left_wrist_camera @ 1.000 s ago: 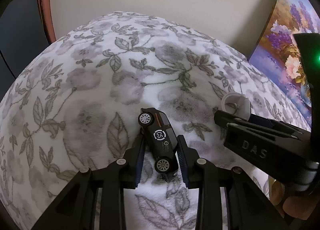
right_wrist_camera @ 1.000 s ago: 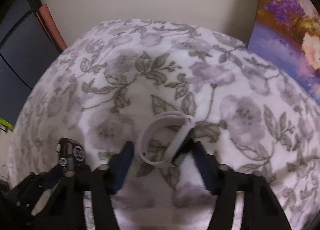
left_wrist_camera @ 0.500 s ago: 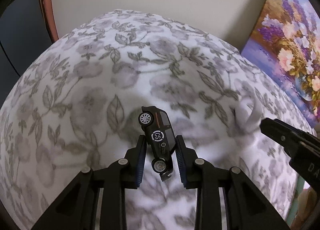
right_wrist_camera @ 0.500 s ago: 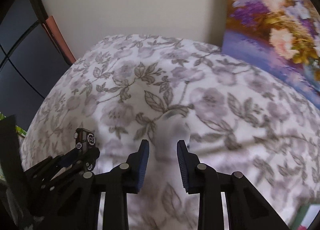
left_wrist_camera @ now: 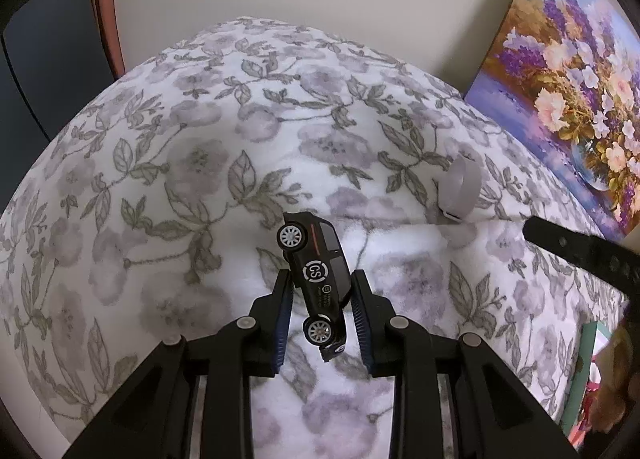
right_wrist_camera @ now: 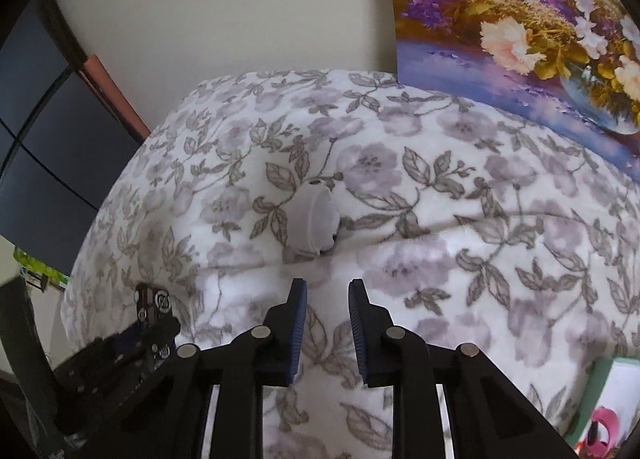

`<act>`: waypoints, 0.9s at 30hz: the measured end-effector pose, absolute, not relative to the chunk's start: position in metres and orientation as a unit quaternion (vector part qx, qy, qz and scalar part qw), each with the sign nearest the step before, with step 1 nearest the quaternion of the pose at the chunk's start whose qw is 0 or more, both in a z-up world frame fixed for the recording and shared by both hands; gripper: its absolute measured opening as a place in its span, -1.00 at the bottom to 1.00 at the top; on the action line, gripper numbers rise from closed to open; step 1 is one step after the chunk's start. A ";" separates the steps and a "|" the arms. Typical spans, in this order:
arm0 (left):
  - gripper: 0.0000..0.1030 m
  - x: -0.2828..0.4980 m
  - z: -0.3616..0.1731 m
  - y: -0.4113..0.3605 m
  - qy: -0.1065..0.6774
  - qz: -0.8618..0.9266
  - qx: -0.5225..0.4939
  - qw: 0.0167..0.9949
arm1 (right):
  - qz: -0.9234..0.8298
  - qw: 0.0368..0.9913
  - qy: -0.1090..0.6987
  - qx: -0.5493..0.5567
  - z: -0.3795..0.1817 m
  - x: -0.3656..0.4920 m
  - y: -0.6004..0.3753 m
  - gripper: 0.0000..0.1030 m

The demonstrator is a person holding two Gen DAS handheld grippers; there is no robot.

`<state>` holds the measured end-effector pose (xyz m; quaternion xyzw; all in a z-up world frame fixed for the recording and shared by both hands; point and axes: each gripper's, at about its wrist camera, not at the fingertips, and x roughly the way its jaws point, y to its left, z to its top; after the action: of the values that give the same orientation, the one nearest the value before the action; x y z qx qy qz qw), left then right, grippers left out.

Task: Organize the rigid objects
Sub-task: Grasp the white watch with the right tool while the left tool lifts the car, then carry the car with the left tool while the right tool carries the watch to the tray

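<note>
My left gripper (left_wrist_camera: 320, 313) was clamped on the black toy car (left_wrist_camera: 315, 274), nose up, lifted off the floral blanket (left_wrist_camera: 168, 179) for carrying. My right gripper (right_wrist_camera: 327, 323) was shut w/ nothing between the jaws; the white ring (right_wrist_camera: 312, 221) lay just beyond it.

The toy car (left_wrist_camera: 316, 275) has a glossy black body with printed white markings and pale, plastic-looking wheels. The blanket (left_wrist_camera: 192, 163) is soft, fuzzy fleece, matt, printed with grey leaves and mauve flowers. The white ring (right_wrist_camera: 314, 221) looks smooth and matt, like plastic. The left tongs (left_wrist_camera: 320, 319) are matt black plastic with ribbed blue pads (left_wrist_camera: 282, 323). The flower painting (left_wrist_camera: 576, 99) shows rough, thick brushwork.
</note>
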<state>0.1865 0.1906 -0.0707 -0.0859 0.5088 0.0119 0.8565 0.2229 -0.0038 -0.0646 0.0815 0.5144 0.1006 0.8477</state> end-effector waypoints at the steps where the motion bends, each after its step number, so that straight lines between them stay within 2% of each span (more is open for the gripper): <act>1: -0.41 0.188 -0.071 0.192 0.506 0.013 -0.085 0.858 | 0.100 0.847 0.514 0.086 -0.066 0.227 -0.005 -0.50; 6: -0.41 0.192 -0.073 0.197 0.497 0.007 -0.089 0.863 | 0.103 0.836 0.522 0.136 -0.085 0.255 -0.007 -0.41; 8: -0.41 0.193 -0.074 0.200 0.491 0.005 -0.091 0.866 | 0.106 0.836 0.518 0.148 -0.089 0.263 -0.005 -0.06; 9: -0.41 0.194 -0.074 0.201 0.489 0.005 -0.091 0.867 | 0.109 0.837 0.514 0.155 -0.090 0.266 -0.004 0.03; 14: -0.41 0.197 -0.073 0.203 0.481 0.003 -0.094 0.872 | 0.108 0.842 0.507 0.152 -0.092 0.280 0.008 0.05; 16: -0.41 0.198 -0.073 0.202 0.481 0.003 -0.091 0.872 | 0.104 0.847 0.506 0.129 -0.095 0.283 0.018 0.03; 18: -0.41 0.199 -0.074 0.200 0.484 0.004 -0.090 0.870 | 0.098 0.847 0.511 0.107 -0.098 0.284 0.026 -0.16; 20: -0.41 0.198 -0.076 0.200 0.489 0.005 -0.089 0.868 | 0.084 0.841 0.527 0.090 -0.105 0.286 0.030 -0.46; 22: -0.41 0.197 -0.076 0.199 0.493 0.007 -0.087 0.865 | 0.086 0.836 0.533 0.101 -0.110 0.285 0.027 -0.62; 27: -0.41 0.190 -0.066 0.192 0.497 0.006 -0.085 0.863 | 0.102 0.843 0.519 0.101 -0.094 0.260 0.016 -0.62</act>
<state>0.1904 0.1920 -0.0662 -0.0851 0.4974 0.0063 0.8633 0.2603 0.0157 -0.0940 0.1006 0.5187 0.1019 0.8429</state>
